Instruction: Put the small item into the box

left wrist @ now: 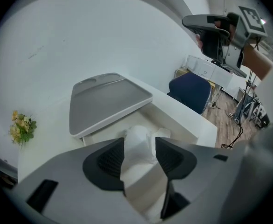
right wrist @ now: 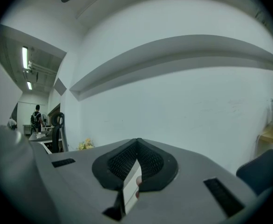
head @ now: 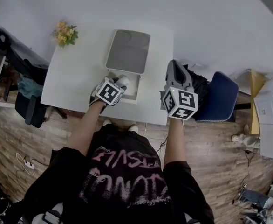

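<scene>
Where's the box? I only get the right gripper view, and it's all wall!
Observer: The head view shows the box on the white table, its lid raised, off to the left of the right claw.
Operator: Is the small thing inside it yet?
Observer: It looks that way. In the left gripper view the white small item lies in the box, between the open jaws of the left claw, and neither pad seems to press on it.
</scene>
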Demonstrator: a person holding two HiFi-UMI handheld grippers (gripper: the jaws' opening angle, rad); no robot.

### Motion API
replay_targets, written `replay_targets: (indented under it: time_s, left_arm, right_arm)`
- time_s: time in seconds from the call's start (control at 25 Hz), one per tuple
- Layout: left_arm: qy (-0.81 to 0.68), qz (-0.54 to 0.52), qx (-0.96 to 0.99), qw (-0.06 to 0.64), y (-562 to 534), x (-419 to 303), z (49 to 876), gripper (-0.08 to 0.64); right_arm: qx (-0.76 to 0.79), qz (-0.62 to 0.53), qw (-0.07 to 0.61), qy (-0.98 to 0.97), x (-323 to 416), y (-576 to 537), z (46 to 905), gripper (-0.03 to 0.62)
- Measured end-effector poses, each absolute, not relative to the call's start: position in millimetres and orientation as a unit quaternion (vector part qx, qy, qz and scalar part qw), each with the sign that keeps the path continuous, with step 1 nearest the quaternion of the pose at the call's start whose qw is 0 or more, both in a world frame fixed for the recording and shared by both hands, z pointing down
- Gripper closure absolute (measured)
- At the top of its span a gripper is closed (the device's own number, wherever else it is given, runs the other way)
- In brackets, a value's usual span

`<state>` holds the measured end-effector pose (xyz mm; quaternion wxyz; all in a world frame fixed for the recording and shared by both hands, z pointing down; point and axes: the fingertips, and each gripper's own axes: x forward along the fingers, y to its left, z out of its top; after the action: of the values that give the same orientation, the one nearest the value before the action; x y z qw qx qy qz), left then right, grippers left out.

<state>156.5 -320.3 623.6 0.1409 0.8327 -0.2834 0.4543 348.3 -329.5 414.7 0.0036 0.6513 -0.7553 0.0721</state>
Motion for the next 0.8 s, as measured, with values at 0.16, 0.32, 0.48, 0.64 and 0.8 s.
replay_targets:
  time_s: [0.16,0.32,0.48,0.64,0.8]
  left_arm:
    - [-0.292,0.446,0.835,0.138,-322.0,154.0,621.2,0.348]
    - [-0.301,0.424,0.842,0.142,-323.8,154.5,612.3,0.362]
    - [-0.315,0.404,0.847,0.142,-324.2,152.2,602.7,0.391]
    - [-0.34,0.382,0.848,0.138,-325.8,143.9,594.7,0.437]
    - [-0.367,0.36,0.848,0.131,-328.9,136.6,585.7,0.532]
  right_arm:
    - [0.648,0.076,0.003,-0.758,344.1,-331.2,416.1,0.58]
    - [0.643,0.074,0.003,-0.762,338.6,-333.0,414.4,0.58]
    - [0.64,0.075,0.005,-0.764,336.7,-332.1,414.9,0.58]
    - [0.638,0.076,0.006,-0.766,331.1,-329.6,415.8,0.58]
    - [0.635,0.076,0.006,-0.769,324.9,-329.2,413.7,0.58]
